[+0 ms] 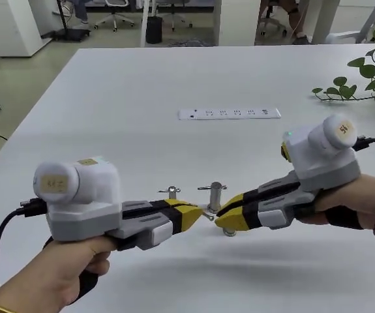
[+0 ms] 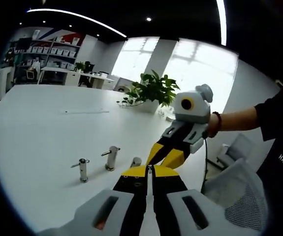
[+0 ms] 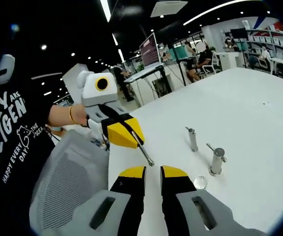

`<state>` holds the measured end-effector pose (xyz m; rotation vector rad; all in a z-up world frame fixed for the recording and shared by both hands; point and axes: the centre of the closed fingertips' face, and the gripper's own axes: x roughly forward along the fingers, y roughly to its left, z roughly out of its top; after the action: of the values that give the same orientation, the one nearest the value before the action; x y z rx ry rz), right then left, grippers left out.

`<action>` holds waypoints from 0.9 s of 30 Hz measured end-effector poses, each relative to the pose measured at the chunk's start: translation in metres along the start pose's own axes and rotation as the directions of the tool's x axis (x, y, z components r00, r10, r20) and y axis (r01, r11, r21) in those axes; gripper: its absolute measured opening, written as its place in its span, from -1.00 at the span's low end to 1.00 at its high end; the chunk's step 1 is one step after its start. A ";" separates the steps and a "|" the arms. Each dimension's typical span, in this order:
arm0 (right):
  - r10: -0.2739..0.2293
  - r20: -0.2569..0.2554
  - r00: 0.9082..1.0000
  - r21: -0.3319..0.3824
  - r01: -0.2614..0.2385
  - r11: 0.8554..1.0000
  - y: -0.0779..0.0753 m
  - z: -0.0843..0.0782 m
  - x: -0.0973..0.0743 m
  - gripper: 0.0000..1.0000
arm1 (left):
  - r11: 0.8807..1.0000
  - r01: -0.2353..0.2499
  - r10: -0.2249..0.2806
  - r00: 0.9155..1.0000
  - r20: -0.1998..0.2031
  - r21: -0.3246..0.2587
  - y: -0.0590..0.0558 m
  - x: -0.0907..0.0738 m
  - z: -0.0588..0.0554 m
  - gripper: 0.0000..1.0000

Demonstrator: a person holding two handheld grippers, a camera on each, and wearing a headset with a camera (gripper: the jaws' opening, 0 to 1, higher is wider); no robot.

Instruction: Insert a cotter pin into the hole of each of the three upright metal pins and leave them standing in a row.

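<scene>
The fingers (image 2: 134,173) of the left gripper (image 2: 149,170) were pressed together on a cotter pin (image 3: 143,149). In the right gripper view the pin stuck out of that gripper's yellow tips, slanting toward 5 o'clock. The fingers (image 3: 131,173) of the right gripper (image 3: 152,172) stood spread with a clear gap between them and held nothing.

In the head view the two grippers met tip to tip at about 6 o'clock on the white table (image 1: 174,85). The left gripper came in from 8 o'clock and the right gripper from 3 o'clock, with the cotter pin between their tips.

Three upright metal pins stood in a row just beyond the tips. The far metal pin (image 1: 171,192) and the middle metal pin (image 1: 214,193) each carried a thin cross-pin (image 3: 210,147) through the head. The third metal pin (image 3: 200,183) stood at 5 o'clock in the right gripper view, just beside that gripper's right finger, and only its rounded top showed. Whether it touched the finger could not be told. In the left gripper view it stood just at 11 o'clock of the closed tips, with no cross-pin visible on it.

A power strip (image 1: 229,113) lay flat toward 12 o'clock, well apart from the pins. A leafy plant (image 1: 370,75) trailed onto the table edge at 2 o'clock.
</scene>
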<state>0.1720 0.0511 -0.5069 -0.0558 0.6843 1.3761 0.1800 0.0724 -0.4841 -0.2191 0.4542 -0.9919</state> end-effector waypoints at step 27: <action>0.093 -0.012 0.996 -0.077 -0.093 0.993 0.020 0.001 0.004 -1.00 | 0.995 0.100 -0.101 0.994 0.032 0.011 -0.017 -0.002 0.000 -1.00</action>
<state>0.1547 0.0599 -0.5013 -0.0924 0.6473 1.4926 0.1661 0.0648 -0.4774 -0.2513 0.4123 -1.0874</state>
